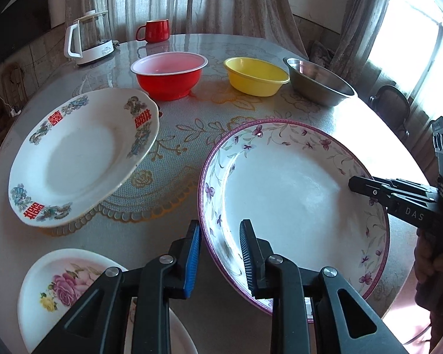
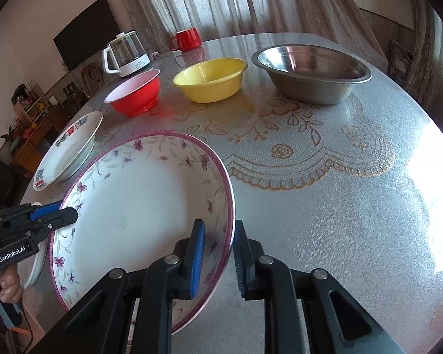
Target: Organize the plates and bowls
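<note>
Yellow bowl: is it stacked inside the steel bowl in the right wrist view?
No. The yellow bowl sits on the table by itself, between the red bowl and the steel bowl, apart from both.

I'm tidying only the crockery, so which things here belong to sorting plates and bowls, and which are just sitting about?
Belongs to the job:
- purple-flowered plate, its rim between both tongs
- red-character plate
- rose plate
- red bowl
- yellow bowl
- steel bowl

Just lying about:
- glass kettle
- red mug
</note>
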The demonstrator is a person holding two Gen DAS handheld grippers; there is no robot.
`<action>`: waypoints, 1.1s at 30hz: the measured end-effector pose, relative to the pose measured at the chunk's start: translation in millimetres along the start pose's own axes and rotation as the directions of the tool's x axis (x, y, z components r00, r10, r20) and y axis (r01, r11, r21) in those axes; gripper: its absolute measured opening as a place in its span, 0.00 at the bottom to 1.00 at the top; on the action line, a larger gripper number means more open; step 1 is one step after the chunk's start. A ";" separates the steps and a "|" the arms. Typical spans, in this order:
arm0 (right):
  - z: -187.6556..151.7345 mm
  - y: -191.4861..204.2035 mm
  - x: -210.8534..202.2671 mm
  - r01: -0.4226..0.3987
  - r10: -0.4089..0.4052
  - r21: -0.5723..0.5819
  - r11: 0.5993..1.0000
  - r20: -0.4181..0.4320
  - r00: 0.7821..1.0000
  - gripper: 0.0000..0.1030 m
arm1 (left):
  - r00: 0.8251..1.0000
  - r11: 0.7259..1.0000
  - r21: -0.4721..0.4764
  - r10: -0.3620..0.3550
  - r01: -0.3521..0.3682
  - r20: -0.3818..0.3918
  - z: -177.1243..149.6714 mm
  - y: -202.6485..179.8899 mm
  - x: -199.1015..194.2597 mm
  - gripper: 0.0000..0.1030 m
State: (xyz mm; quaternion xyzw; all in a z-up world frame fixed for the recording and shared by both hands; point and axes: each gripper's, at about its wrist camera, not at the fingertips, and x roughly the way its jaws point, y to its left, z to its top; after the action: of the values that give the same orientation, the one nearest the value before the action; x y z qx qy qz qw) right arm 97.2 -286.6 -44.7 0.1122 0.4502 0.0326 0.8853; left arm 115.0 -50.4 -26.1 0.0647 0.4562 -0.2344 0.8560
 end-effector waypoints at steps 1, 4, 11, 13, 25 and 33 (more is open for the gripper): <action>-1.1 0.3 -1.0 0.004 -0.004 -0.006 1.000 -0.002 1.000 0.17 | 1.000 1.000 -0.004 0.006 -0.006 0.001 -3.0 -1.3 -1.6 0.26; -6.1 3.0 -3.8 0.007 -0.007 -0.026 1.000 -0.007 1.000 0.17 | 1.000 1.000 -0.015 0.004 -0.004 0.003 -11.3 -0.7 -7.3 0.26; -16.1 10.6 -8.8 0.015 -0.015 -0.069 0.998 -0.001 1.000 0.17 | 1.000 0.999 -0.043 0.002 -0.001 0.016 -20.1 0.2 -12.8 0.26; -16.3 11.2 -8.8 0.012 -0.012 -0.065 0.998 0.001 1.000 0.18 | 1.000 0.999 -0.050 0.004 -0.003 0.024 -22.0 -0.7 -14.9 0.26; -10.5 17.9 -18.1 0.059 -0.057 -0.034 0.998 0.046 0.997 0.26 | 0.995 0.992 -0.118 0.045 -0.034 0.088 -25.1 7.0 -30.7 0.31; -4.6 30.8 -24.6 0.097 -0.094 -0.037 0.995 0.088 0.992 0.32 | 0.992 0.989 -0.145 0.046 -0.029 0.114 -27.0 12.4 -40.9 0.31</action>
State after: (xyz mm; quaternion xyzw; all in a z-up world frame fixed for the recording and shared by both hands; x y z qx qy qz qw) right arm 80.2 -259.8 -20.9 0.0735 0.4157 -0.0053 0.9065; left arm 81.1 -16.6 -9.7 -0.0021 0.4198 -0.1884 0.8879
